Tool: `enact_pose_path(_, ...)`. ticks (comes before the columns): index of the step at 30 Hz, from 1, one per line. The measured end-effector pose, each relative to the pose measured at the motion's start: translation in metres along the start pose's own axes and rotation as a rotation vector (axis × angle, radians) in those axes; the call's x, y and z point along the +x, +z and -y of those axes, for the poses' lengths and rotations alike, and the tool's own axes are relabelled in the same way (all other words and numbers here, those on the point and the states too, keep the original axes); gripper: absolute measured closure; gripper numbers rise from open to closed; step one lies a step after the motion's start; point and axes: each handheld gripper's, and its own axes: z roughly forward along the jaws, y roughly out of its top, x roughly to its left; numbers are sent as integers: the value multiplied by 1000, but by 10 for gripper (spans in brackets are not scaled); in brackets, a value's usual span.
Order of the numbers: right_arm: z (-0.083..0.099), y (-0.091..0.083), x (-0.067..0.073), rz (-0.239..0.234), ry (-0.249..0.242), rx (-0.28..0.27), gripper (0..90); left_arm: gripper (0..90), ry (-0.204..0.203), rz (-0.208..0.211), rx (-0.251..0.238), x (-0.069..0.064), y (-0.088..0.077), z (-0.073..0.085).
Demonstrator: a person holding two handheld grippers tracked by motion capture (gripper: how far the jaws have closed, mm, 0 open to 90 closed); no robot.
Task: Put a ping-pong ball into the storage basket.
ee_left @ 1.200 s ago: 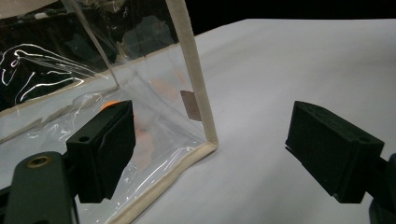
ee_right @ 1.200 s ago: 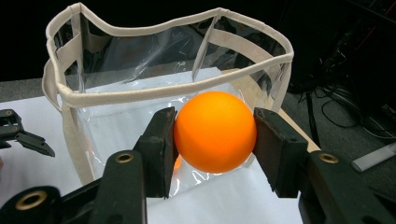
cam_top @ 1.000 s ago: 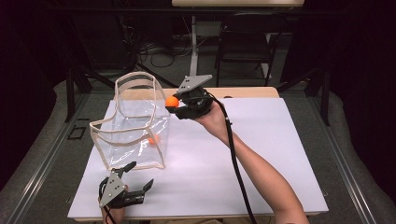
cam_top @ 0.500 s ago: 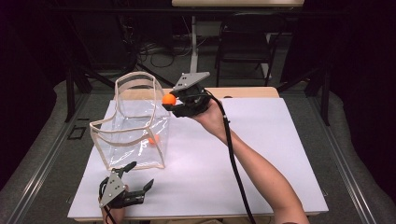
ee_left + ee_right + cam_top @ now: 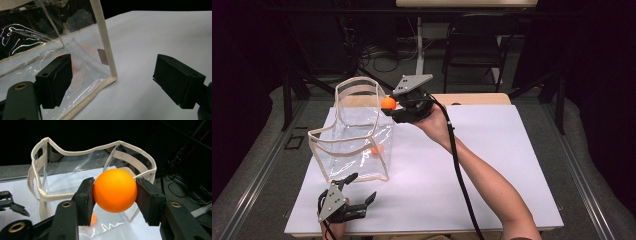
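The right tongs (image 5: 393,106) are clamped on an orange ball (image 5: 388,103), one pad on each side of it, and hold it up at the far right edge of the clear bag (image 5: 354,135), just beside its cloth-trimmed rim. My reading is that the ball is carried high so it can pass over the rim and drop in; a second ball (image 5: 376,149) already lies at the bottom of the bag, near its right wall. The bag stands upright on the white table (image 5: 492,165) with its mouth open, which suits a drop from above.

The left tongs (image 5: 362,200) rest just in front of the bag, jaws wide with nothing between them, perhaps ready to steady it.

Through the creased plastic the second ball is a blurred orange patch, and the held ball hides part of the bag's near rim in the right gripper view.
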Motion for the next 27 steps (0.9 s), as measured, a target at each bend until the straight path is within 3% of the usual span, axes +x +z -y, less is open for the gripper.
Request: enact_pose_path(27, -18, 16, 8, -13, -31, 5, 508, 157, -4, 1, -5, 0, 0, 0)
